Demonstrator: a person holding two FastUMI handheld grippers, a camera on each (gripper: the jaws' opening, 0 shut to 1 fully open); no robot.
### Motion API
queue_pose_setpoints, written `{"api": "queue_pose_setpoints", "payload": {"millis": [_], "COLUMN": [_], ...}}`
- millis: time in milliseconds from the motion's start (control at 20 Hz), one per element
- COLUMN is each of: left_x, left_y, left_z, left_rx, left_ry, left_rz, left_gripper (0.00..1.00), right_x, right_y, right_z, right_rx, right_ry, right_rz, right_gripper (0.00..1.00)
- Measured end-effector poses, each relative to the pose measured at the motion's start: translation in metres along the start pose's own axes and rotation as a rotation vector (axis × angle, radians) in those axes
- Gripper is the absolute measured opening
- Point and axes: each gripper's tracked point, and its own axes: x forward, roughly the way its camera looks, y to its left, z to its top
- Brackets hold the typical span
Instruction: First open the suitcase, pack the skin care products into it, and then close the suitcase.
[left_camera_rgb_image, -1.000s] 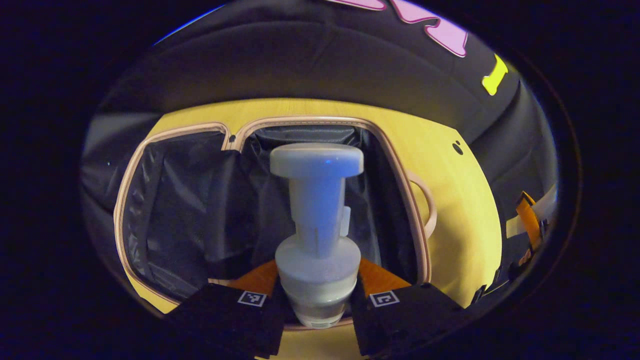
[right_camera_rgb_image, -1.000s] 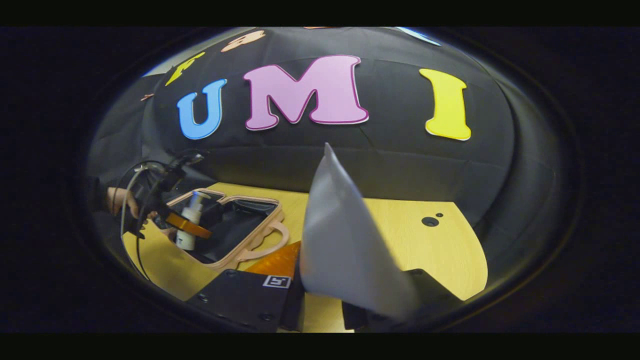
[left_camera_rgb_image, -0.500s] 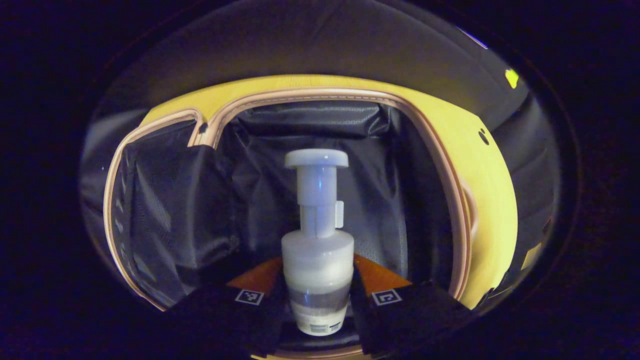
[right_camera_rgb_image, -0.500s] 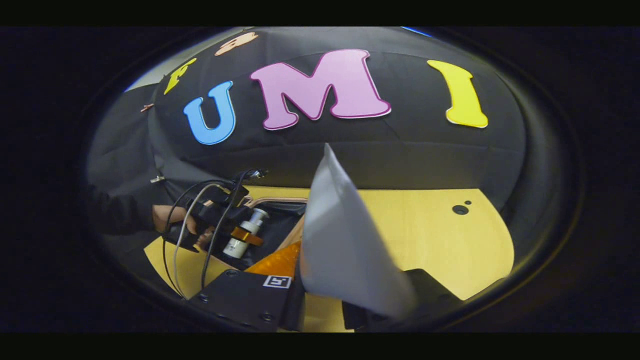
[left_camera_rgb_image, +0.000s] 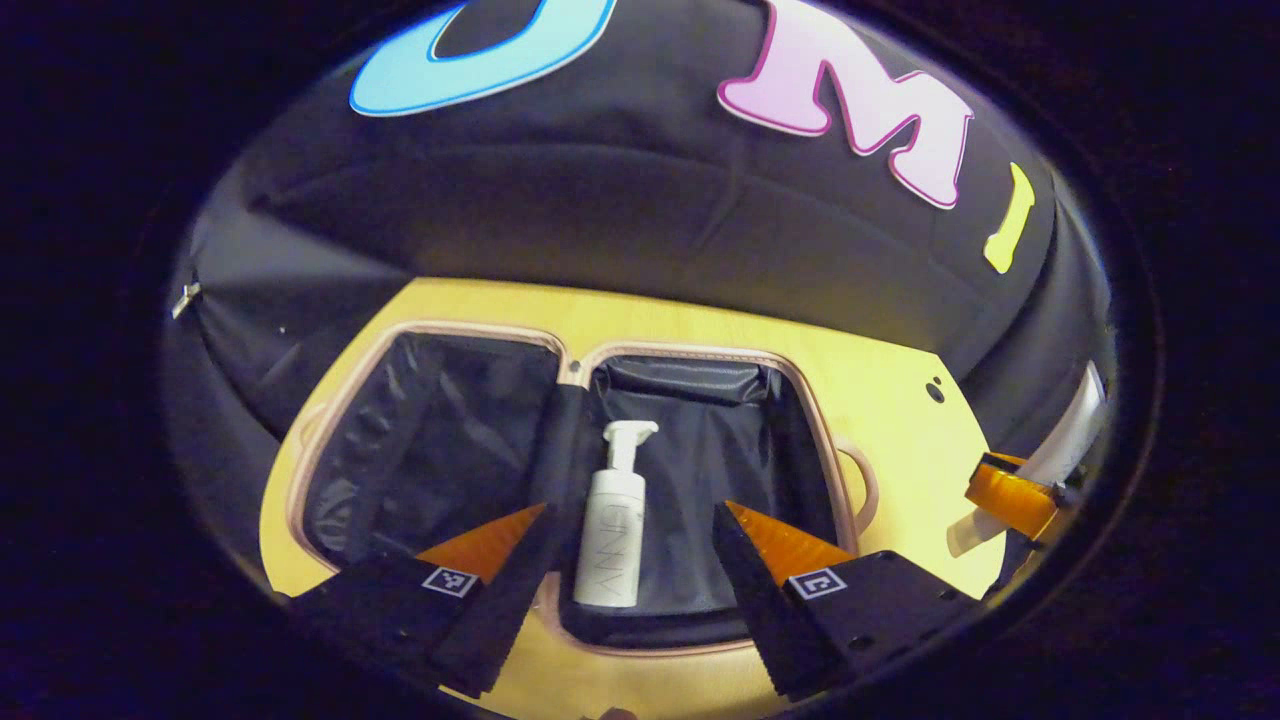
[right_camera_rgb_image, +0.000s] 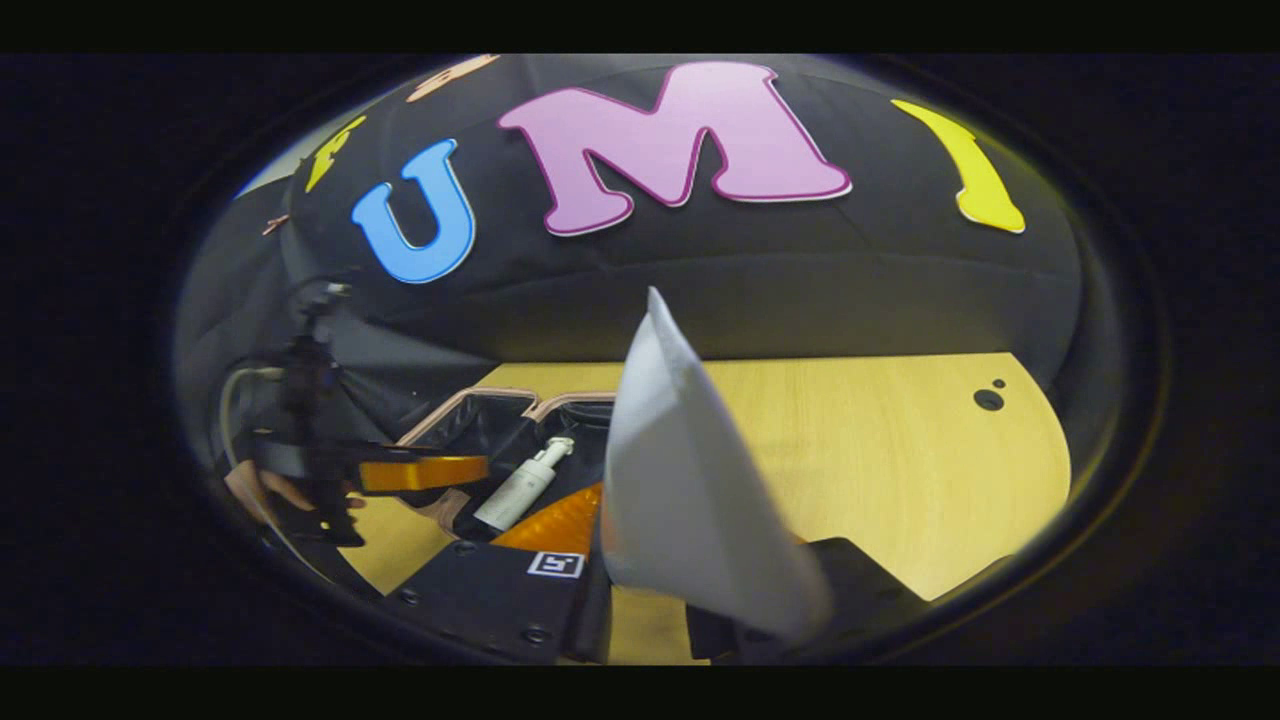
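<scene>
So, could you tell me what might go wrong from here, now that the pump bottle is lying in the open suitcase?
1. The white tube in the right gripper is the next item; lowered carelessly, it could knock the pump bottle.
2. The open left gripper hangs above the suitcase, where the right gripper may collide with it.
3. The bottle lies loose near the hinge and could roll on closing.
</scene>
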Motion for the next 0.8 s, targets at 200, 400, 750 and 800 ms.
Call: {"api": "queue_pose_setpoints", "payload": {"millis": [200,400,750,800], "left_x": [-0.062,-0.096,-0.131,-0.133], "left_y": [0.024,0.049,0.097,0.100], "left_z": [-0.014,-0.059,-0.094,-0.095], "left_rx": [-0.079,-0.187,-0.248,-0.252], "left_ry": [-0.065,-0.039,-0.030,-0.034], "left_rz": [-0.013,-0.010,0.049,0.054], "left_gripper": [0.96,0.97,0.97,0.97], "right_x": [0.036,0.073,0.108,0.112], "right_y": [0.030,0.063,0.052,0.050], "right_z": [-0.011,-0.042,-0.115,-0.119], "right_rx": [-0.038,0.077,0.117,0.132], "right_ry": [0.060,0.190,0.424,0.444], "right_rz": [0.001,0.021,-0.092,-0.113], "right_gripper": [0.26,0.26,0.24,0.24]}}
